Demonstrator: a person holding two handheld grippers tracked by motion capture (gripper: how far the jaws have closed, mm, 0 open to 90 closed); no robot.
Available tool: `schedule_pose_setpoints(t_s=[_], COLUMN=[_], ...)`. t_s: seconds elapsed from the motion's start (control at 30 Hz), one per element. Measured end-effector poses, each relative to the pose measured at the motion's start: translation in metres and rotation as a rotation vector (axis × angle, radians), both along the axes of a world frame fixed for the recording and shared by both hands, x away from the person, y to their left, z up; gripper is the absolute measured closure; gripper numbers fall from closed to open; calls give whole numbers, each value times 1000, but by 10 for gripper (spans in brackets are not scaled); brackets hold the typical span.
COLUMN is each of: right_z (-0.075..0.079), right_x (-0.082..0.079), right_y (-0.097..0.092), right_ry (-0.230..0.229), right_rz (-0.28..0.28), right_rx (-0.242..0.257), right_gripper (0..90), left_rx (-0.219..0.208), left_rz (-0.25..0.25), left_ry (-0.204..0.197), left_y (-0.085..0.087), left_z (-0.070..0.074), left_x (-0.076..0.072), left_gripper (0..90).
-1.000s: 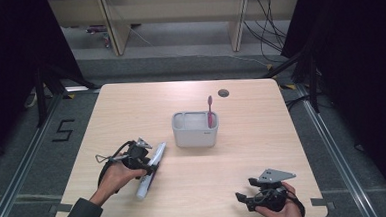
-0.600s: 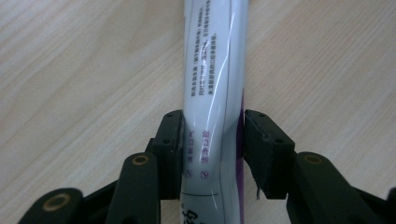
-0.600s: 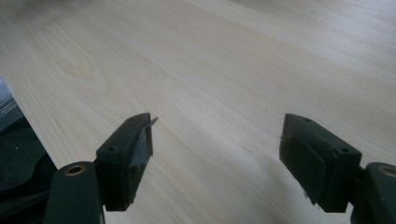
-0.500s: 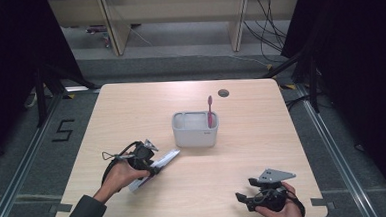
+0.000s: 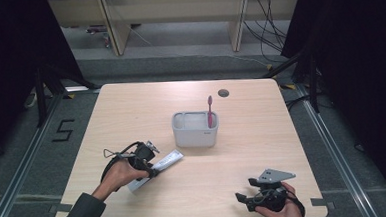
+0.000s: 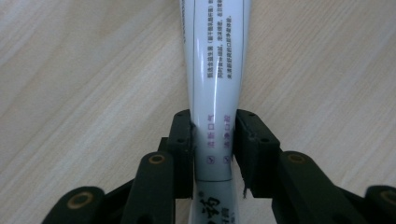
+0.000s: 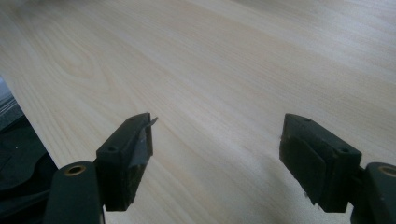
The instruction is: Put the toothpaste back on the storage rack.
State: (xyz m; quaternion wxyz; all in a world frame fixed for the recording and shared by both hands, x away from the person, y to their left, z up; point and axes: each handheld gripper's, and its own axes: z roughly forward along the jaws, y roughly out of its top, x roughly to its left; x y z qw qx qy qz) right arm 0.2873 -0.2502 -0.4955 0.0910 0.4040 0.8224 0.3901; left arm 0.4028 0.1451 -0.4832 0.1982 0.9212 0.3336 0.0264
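Lying on the light wooden table (image 5: pixel 131 111), left of centre and toward the near edge, a white toothpaste tube (image 5: pixel 156 165), slanted with its far end aimed at the grey holder (image 5: pixel 195 130). Gripped near its lower end by the left gripper (image 5: pixel 145 163): in the left gripper view both black pads (image 6: pixel 181 140) pressed against the tube's sides (image 6: pixel 215 93), jaws having just been closing, tube between them, printed text running up and away over bare wood. Near the grey holder, but apart from it, a strip of tabletop between. Standing upright in the holder's right part, a red toothbrush (image 5: pixel 210 111), head above the rim. Beyond the holder, a small dark round hole (image 5: pixel 223 93) close to the far edge. Resting at the near right corner, just inside the table's front edge, the right gripper (image 5: pixel 246 198), jaws spread wide with nothing between them, plain wood ahead in the right gripper view (image 7: pixel 215 144) and the table's edge dropping off at the far left there. Wide bare wood between the two grippers, also along the left side and the whole right half up to the far edge.
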Motion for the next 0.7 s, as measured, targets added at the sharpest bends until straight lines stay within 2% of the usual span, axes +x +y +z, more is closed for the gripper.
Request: schedule_pose_setpoints(t_s=[0.03, 0.07, 0.1, 0.2, 0.23, 0.3, 0.33, 0.37, 0.47, 0.53, 0.57, 0.6, 0.7], right_z=[-1, -1, -1, -1, -1, 0, -1, -1, -1, -1, -1, -1, -1], right_x=[0, 2, 1, 1, 2, -1, -1, 1, -1, 1, -1, 0, 0], right_y=[0, -1, 0, 0, 0, 1, 1, 0, 2, 0, 1, 1, 0], right_ry=[7, -18, -13, -15, -10, 19, 15, -15, 17, -1, 20, 11, 8], right_rz=[8, 23, 18, 15, 22, -3, 0, 18, -2, 13, -1, 8, 6], right_rx=[6, -4, -4, -6, 3, 11, 9, -4, 11, 3, 12, 9, 7], right_gripper=[268, 268, 268, 268, 268, 268, 268, 268, 268, 268, 268, 268, 268], left_rx=[-1, 13, 16, 18, 18, 20, 29, 34, 41, 45, 61, 74, 85], left_rz=[-4, -7, -18, -16, -17, -18, -32, -28, -35, -44, -76, -95, -109], left_ry=[-3, 5, -3, 7, 7, 10, 3, 4, -2, -4, -17, -32, -29], left_y=[-1, -2, -3, -3, -3, -4, -4, -5, -6, -6, -7, -7, -8], left_z=[-1, -2, -2, -2, -2, -2, -2, -1, -1, -1, 0, 0, 1], left_x=[0, -1, -1, 0, 0, 0, 1, 0, -1, 0, -1, -1, -3], left_gripper=[708, 717, 720, 724, 725, 728, 730, 731, 736, 739, 741, 742, 749])
